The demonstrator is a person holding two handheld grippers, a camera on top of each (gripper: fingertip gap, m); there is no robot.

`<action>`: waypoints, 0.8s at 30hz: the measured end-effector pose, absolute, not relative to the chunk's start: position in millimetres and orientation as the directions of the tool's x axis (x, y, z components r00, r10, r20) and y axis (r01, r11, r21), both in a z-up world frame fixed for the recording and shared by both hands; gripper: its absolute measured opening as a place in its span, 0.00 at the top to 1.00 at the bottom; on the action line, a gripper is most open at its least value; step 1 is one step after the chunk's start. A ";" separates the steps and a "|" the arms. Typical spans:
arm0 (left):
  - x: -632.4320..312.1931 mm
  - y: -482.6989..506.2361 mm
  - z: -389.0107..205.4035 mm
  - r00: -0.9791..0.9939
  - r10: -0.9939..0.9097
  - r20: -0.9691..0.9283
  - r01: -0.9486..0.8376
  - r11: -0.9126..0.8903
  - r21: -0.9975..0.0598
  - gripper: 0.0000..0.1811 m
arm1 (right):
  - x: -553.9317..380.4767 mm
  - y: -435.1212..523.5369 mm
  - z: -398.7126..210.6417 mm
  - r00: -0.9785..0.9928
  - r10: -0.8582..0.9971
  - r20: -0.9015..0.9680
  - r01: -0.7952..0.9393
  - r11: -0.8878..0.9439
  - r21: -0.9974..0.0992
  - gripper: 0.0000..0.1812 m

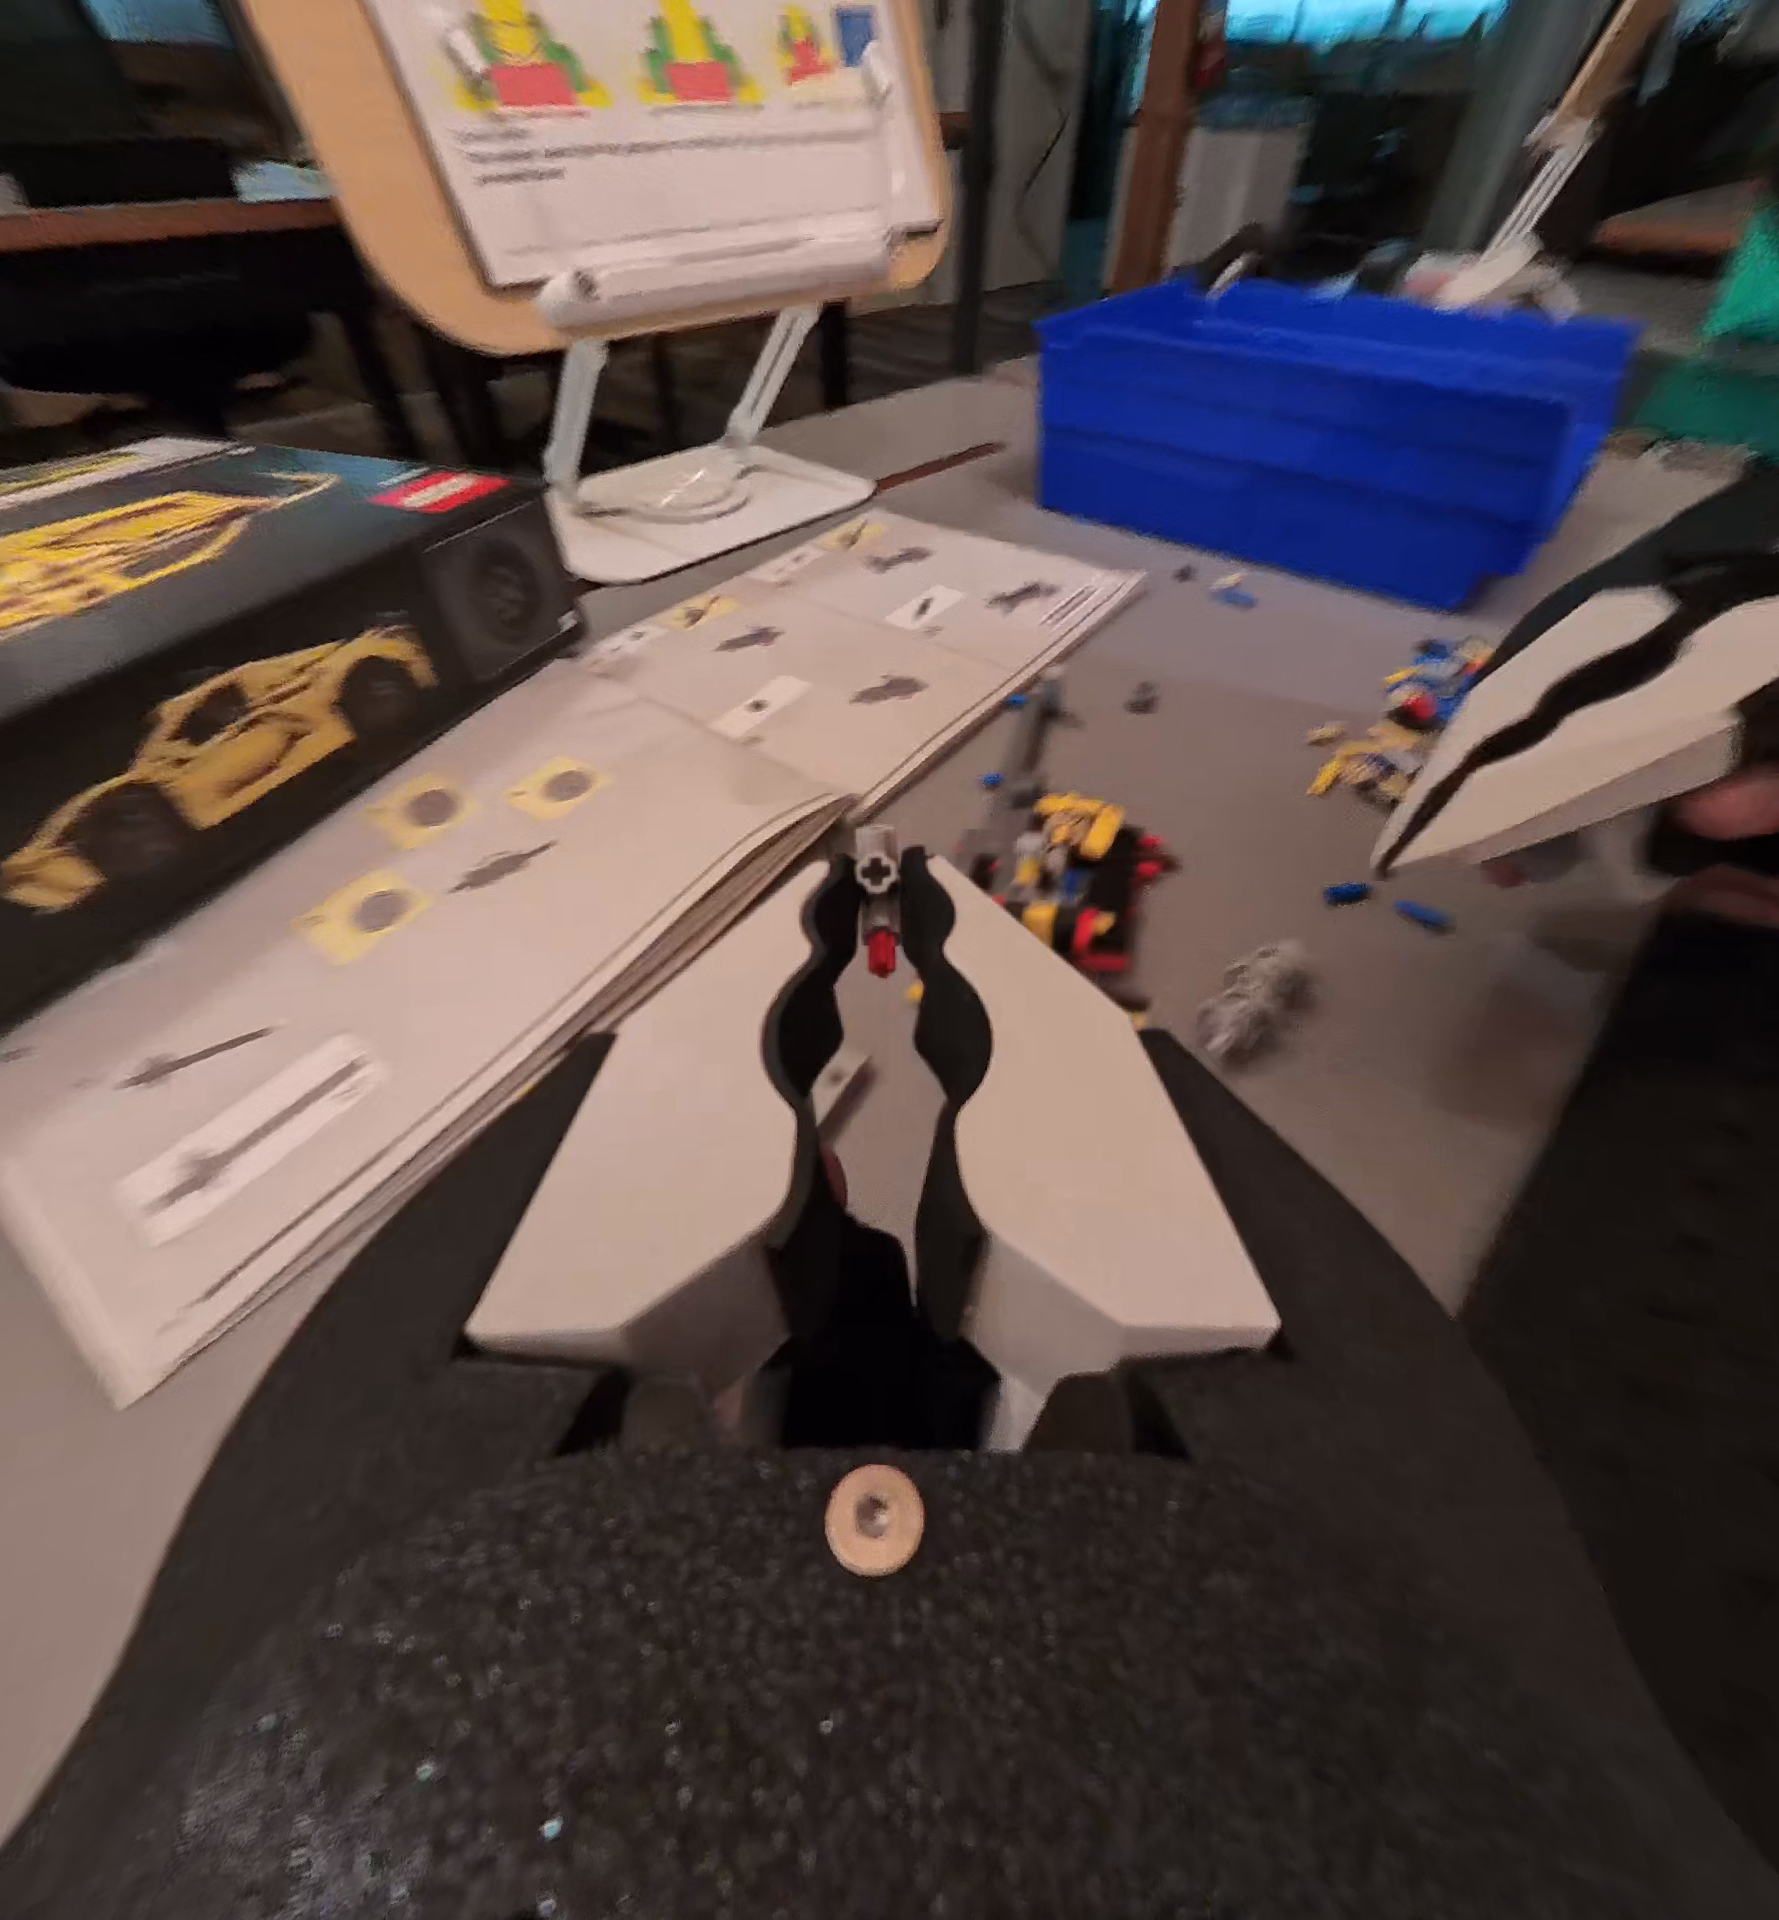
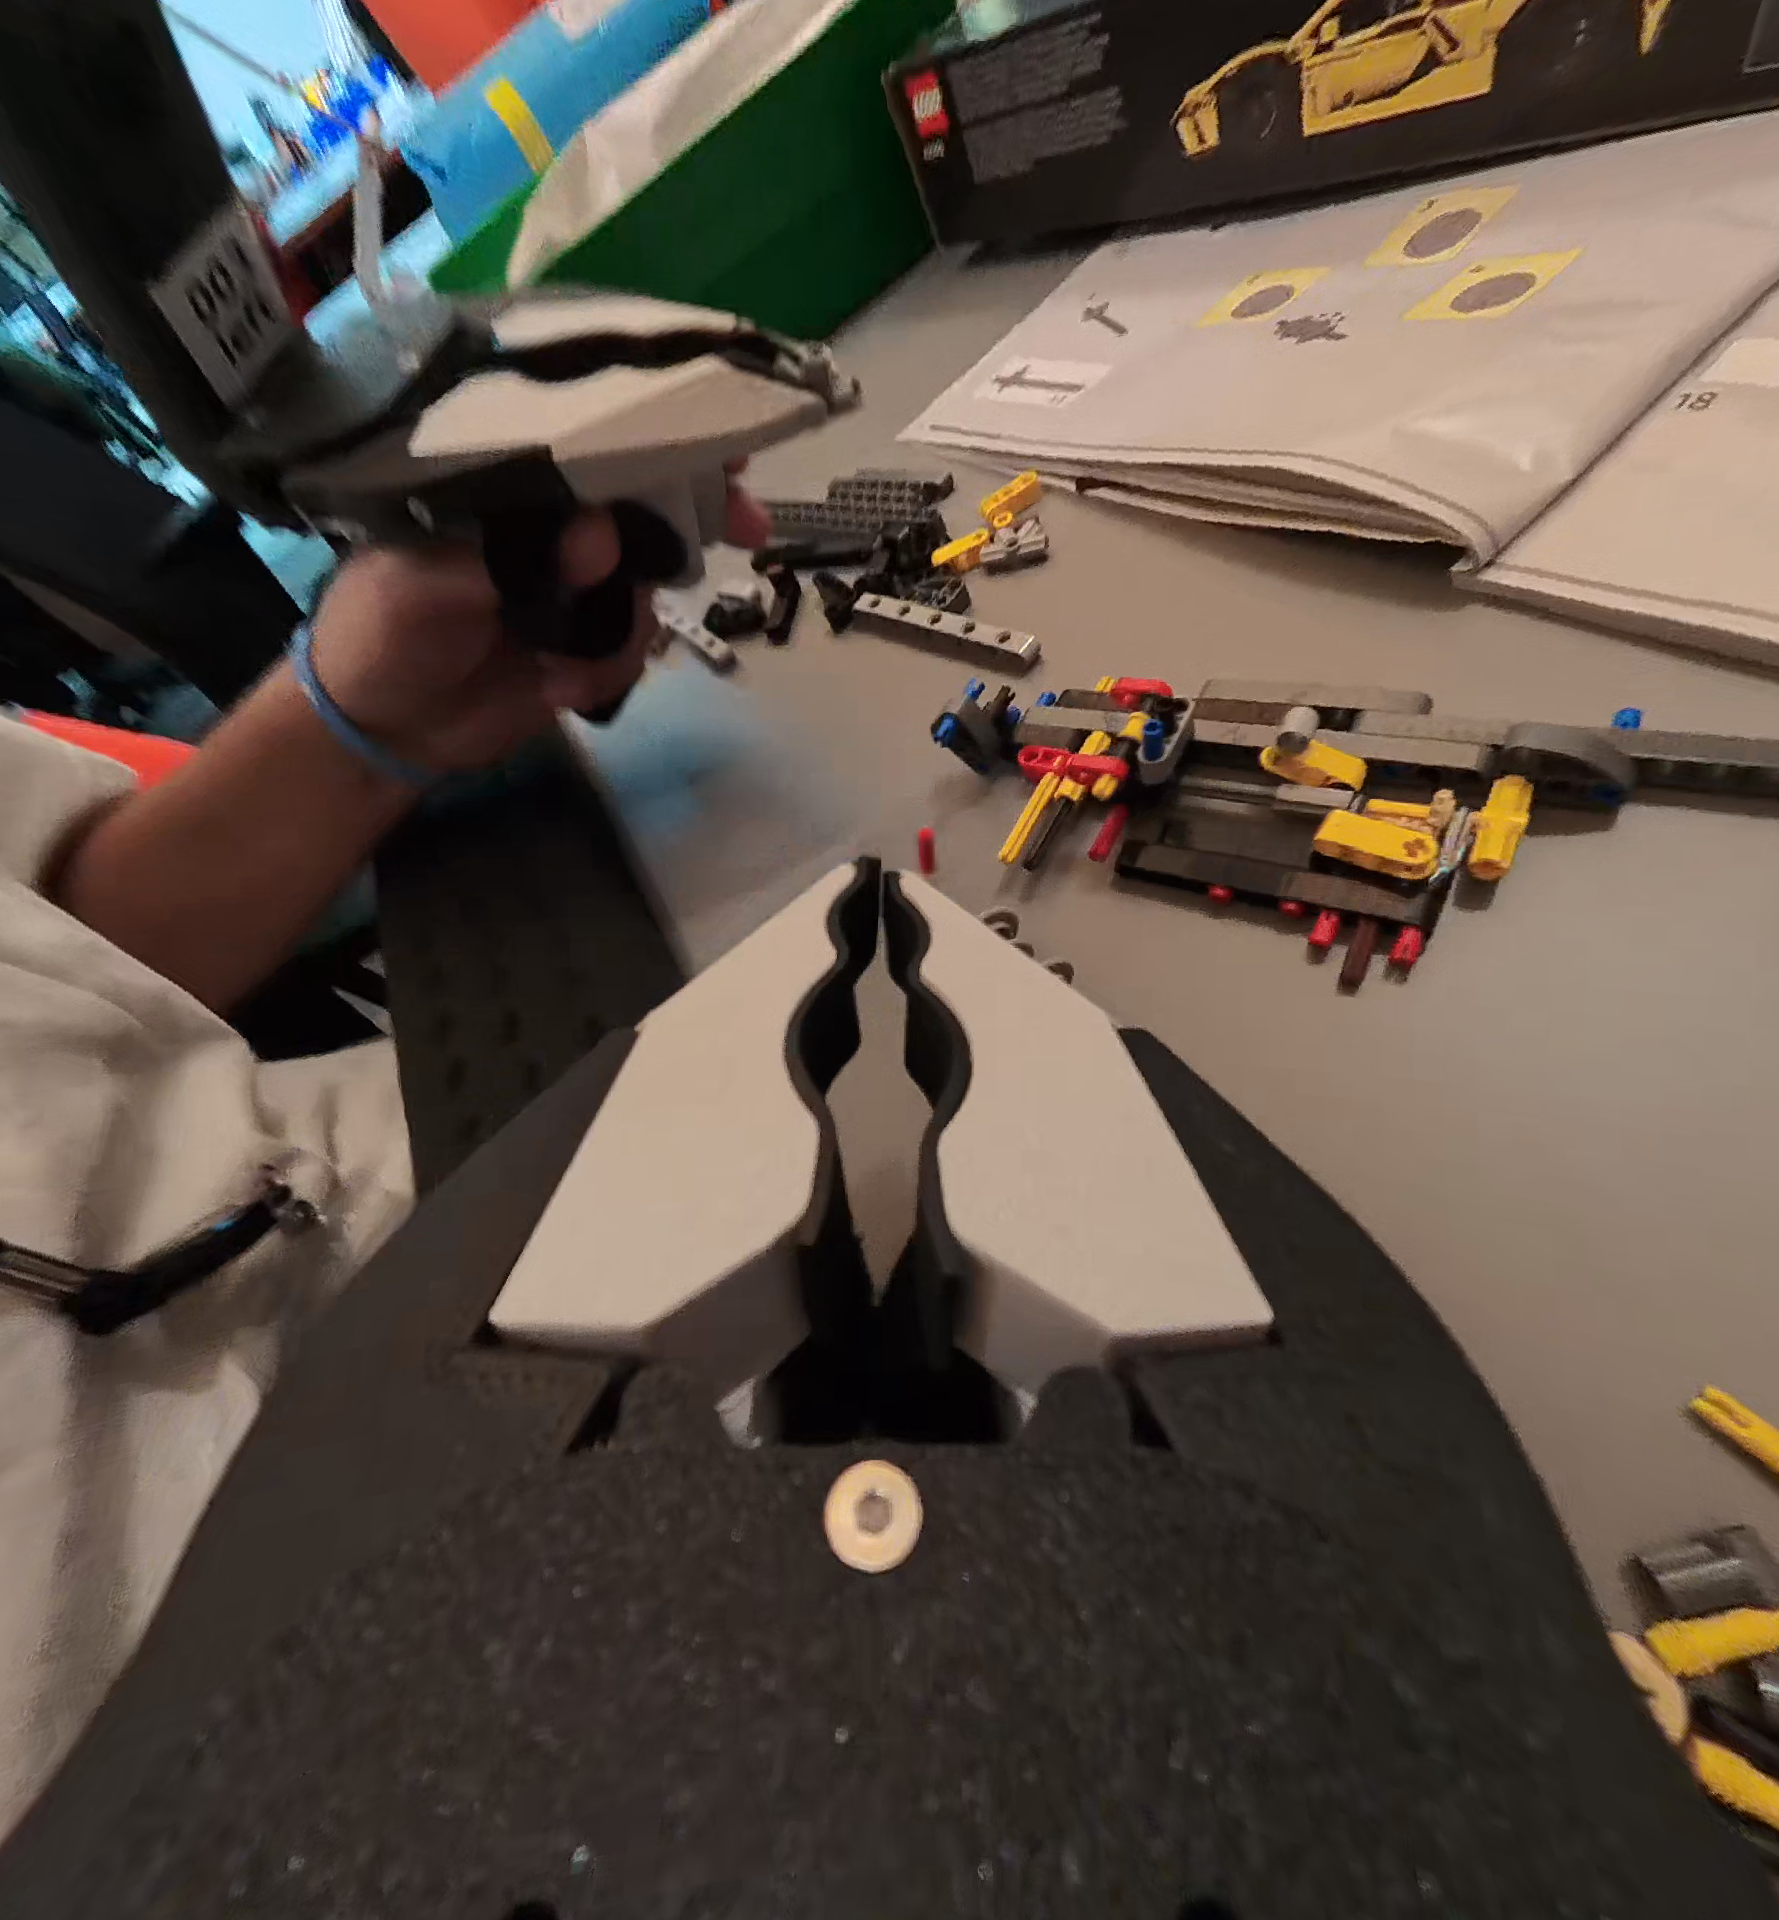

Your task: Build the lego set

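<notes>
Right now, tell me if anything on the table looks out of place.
One small red pin lies alone on the grey table, apart from the half-built chassis and loose part piles, close to the table's near edge, so it could roll off. Otherwise nothing stands out; the instruction booklet lies open and flat.

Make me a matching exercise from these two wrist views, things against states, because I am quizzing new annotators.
Things:
1. left gripper
2. right gripper
3. instruction booklet
4. partly built model

States:
A. lies open on the table
B. shut, holding nothing
C. lies flat on the table, touched by neither gripper
D. shut on a small grey and red piece

Pairs: 1-D, 2-B, 3-A, 4-C
</notes>
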State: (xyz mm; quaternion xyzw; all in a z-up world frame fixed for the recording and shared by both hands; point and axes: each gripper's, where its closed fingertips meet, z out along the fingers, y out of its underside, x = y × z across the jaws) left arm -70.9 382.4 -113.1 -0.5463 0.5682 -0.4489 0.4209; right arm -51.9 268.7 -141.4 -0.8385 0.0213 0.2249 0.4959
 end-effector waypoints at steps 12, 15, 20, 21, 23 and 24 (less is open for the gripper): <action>-115.0 314.6 -175.4 -0.446 -0.893 0.054 -0.573 0.238 -0.784 0.97 | -71.5 293.1 -179.5 0.945 0.328 0.000 0.221 -0.634 -0.741 0.92; -114.8 296.6 -184.9 -0.535 -0.840 0.094 -0.579 0.283 -0.765 0.97 | -78.1 288.7 -188.4 0.906 0.421 0.047 0.341 -0.660 -0.669 0.90; -111.2 287.8 -192.3 -0.612 -0.778 0.144 -0.568 0.306 -0.764 0.96 | -77.1 285.4 -204.8 0.863 0.498 0.083 0.446 -0.674 -0.589 0.91; -111.9 285.7 -194.5 -0.617 -0.766 0.181 -0.584 0.291 -0.758 0.96 | -75.2 286.0 -206.7 0.859 0.504 0.091 0.456 -0.673 -0.582 0.91; -116.3 281.5 -200.2 -0.626 -0.739 0.249 -0.619 0.277 -0.735 0.96 | -75.6 286.0 -210.1 0.851 0.519 0.079 0.466 -0.676 -0.570 0.91; -118.3 281.2 -203.8 -0.626 -0.733 0.264 -0.634 0.282 -0.720 0.97 | -76.4 286.2 -211.0 0.849 0.524 0.071 0.465 -0.676 -0.571 0.91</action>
